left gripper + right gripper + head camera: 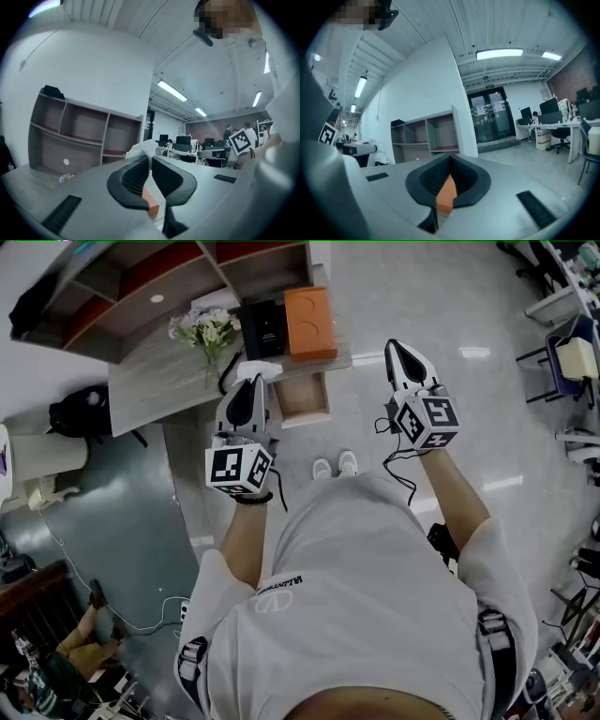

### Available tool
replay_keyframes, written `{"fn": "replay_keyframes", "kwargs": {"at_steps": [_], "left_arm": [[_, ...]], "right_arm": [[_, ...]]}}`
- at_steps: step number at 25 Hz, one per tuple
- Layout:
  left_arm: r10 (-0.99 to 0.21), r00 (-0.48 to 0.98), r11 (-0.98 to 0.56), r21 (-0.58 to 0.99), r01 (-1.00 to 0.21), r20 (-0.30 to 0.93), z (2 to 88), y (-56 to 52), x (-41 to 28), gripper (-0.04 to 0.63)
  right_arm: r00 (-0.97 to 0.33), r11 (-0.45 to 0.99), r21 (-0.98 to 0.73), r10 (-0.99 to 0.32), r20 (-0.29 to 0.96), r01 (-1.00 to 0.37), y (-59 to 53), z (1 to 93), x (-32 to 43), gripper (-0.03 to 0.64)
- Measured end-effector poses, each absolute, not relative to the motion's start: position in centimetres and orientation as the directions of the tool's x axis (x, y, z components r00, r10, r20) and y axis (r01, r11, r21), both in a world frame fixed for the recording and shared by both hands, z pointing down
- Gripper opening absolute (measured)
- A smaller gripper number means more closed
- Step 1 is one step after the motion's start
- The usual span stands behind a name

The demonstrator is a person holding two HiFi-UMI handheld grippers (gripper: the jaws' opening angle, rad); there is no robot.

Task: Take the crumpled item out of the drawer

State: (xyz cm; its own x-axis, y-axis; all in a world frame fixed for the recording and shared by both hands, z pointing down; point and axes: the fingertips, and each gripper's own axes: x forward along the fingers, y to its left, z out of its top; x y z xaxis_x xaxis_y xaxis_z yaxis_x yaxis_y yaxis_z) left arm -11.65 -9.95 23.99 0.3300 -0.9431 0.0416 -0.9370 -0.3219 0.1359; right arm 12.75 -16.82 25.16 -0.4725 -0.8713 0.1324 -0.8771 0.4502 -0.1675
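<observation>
My left gripper (251,382) is raised above the desk's front edge, shut on a white crumpled paper item (260,369). In the left gripper view the white wad (142,147) sticks up out of the closed jaws of that gripper (150,158). The wooden drawer (303,397) stands pulled out just right of it, and its inside looks bare. My right gripper (397,351) hangs in the air over the floor to the drawer's right, shut with nothing in it. In its own view the right gripper (450,158) has its jaws together and points toward a shelf unit (424,136).
On the grey desk (155,381) stand an orange box (310,322), a black box (262,329) and a small bunch of flowers (208,329). Behind is an open shelf unit (150,282). The person's shoes (335,466) are below the drawer. Chairs (567,357) stand at the right.
</observation>
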Motion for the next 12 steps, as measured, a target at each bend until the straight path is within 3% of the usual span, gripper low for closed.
{"fn": "replay_keyframes", "kwargs": {"at_steps": [12], "left_arm": [[-0.943,0.294,-0.305,0.051,-0.951,-0.155,15.3,-8.4,-13.2,0.021]], "right_arm": [[-0.369,0.36,-0.131,-0.927,0.058,-0.924,-16.5,19.1,16.8,0.002]]}}
